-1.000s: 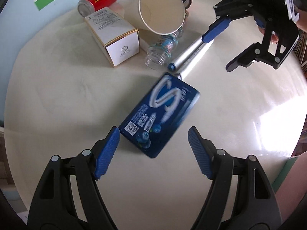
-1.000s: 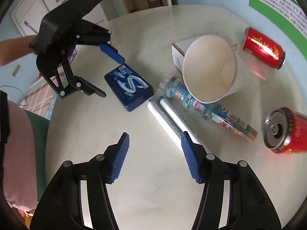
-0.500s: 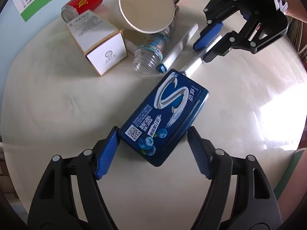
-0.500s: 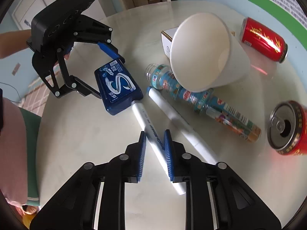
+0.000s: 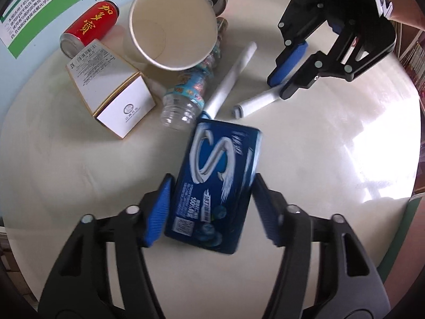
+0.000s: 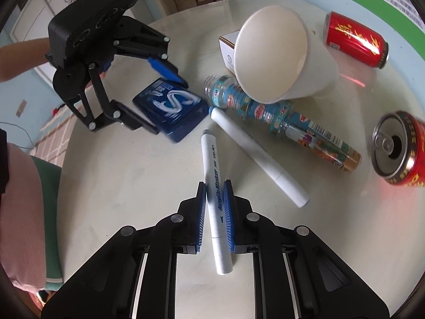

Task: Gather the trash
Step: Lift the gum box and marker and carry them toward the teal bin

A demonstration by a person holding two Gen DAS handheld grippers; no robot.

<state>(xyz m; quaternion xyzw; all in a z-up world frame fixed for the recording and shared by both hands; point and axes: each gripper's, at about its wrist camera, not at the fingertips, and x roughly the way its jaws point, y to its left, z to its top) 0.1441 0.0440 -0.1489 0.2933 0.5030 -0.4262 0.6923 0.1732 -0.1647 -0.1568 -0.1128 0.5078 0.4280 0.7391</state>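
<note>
Cream and glossy, the round tabletop (image 5: 305,138) is carrying a scatter of trash beside a pale blue wall. A flat dark-blue gum pack with a white S swirl (image 5: 215,186) is lying between the left gripper (image 5: 211,210) pads; its jaws have just been closing, and both blue pads are pressing on the pack's long edges. The right gripper (image 6: 214,212) is clenching a white acrylic marker pen (image 6: 213,183), its jaws having just been closing too.

Only the right wrist view is showing the printed lettering on that marker and the open top of a red drink can (image 6: 398,147). The left wrist view alone is showing the label on a white gold-edged carton (image 5: 111,90).

Both grippers are pointing steeply down at the table.
</note>
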